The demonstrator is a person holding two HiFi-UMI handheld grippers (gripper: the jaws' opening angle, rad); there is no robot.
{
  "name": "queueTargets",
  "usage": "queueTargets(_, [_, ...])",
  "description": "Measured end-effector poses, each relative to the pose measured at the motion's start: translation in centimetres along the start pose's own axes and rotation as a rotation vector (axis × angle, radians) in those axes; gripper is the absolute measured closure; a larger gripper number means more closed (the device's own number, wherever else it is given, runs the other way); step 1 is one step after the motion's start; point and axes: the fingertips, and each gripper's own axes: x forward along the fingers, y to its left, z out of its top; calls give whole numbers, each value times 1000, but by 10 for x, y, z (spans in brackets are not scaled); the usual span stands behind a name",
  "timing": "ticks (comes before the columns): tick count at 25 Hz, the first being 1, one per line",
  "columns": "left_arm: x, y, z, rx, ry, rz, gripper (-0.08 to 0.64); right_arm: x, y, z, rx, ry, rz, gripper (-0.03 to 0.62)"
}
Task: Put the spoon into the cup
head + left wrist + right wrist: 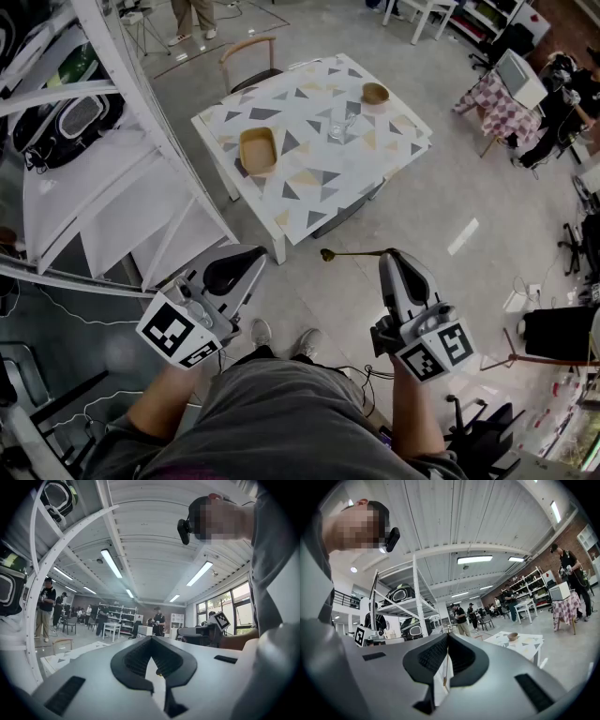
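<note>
In the head view my right gripper (389,256) is shut on a brass-coloured spoon (354,253), which sticks out level to the left over the floor. The right gripper view shows the spoon's thin handle (444,665) pinched between the dark pads of the right gripper (447,635). A clear glass cup (339,128) stands upright near the middle of the patterned table (309,192), well ahead of both grippers. My left gripper (257,254) is shut with nothing in it, and its pads meet in the left gripper view (151,639).
A wooden tray (258,150) lies at the table's left side and a small wooden bowl (375,93) at its far side. A chair (251,58) stands behind the table. A white shelf rack (112,141) is close on my left. Other people stand around the room.
</note>
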Motion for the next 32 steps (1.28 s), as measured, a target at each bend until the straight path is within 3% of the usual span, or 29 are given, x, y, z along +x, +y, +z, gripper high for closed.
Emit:
queueTargets(13, [35, -38, -13, -2, 17, -15, 546, -27, -31, -1, 28, -1, 10, 569])
queueTargets(32, [78, -89, -20, 19, 21, 25, 546, -67, -80, 12, 35, -15, 62, 569])
